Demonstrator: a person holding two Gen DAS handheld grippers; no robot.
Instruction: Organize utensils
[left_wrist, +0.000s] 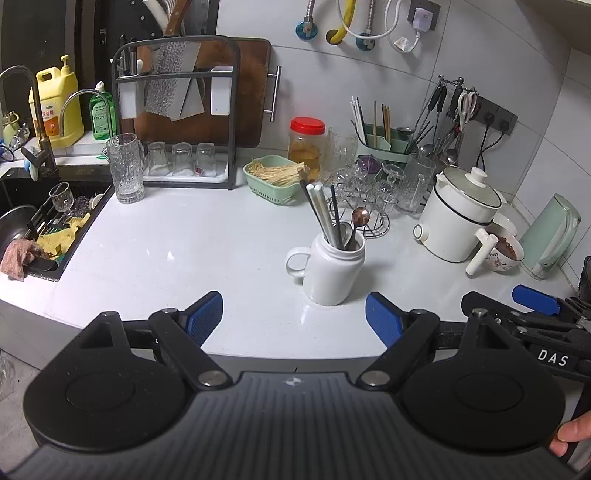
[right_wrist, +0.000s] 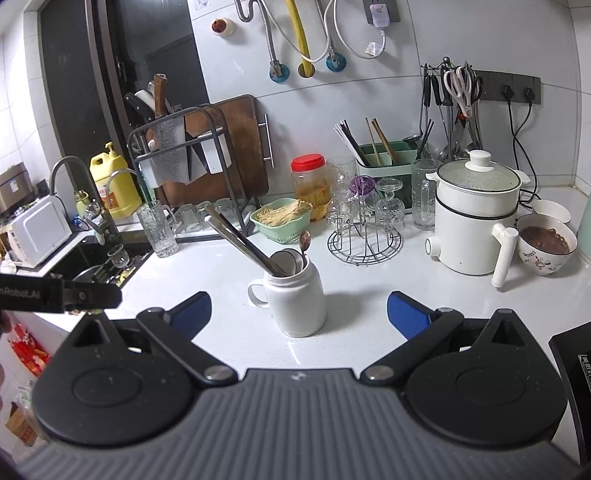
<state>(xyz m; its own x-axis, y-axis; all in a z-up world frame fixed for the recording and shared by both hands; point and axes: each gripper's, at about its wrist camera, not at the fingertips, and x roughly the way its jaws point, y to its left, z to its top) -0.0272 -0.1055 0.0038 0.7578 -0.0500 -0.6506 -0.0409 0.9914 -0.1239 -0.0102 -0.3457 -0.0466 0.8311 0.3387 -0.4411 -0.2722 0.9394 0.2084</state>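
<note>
- Left gripper (left_wrist: 294, 317): spread wide, holding nothing, hovering over the bench's near edge.
- White mug (left_wrist: 334, 271) near mid-bench, close to that edge, crammed with chopsticks (left_wrist: 320, 216) and spoons; green organizer (right_wrist: 384, 157) by the back wall.
- Right gripper (right_wrist: 299, 314): equally wide, empty.
- Probably best: steady mug, pinch one utensil high, lift straight.
- Only left view shows sink rags; only right view, the white appliance far left.
</note>
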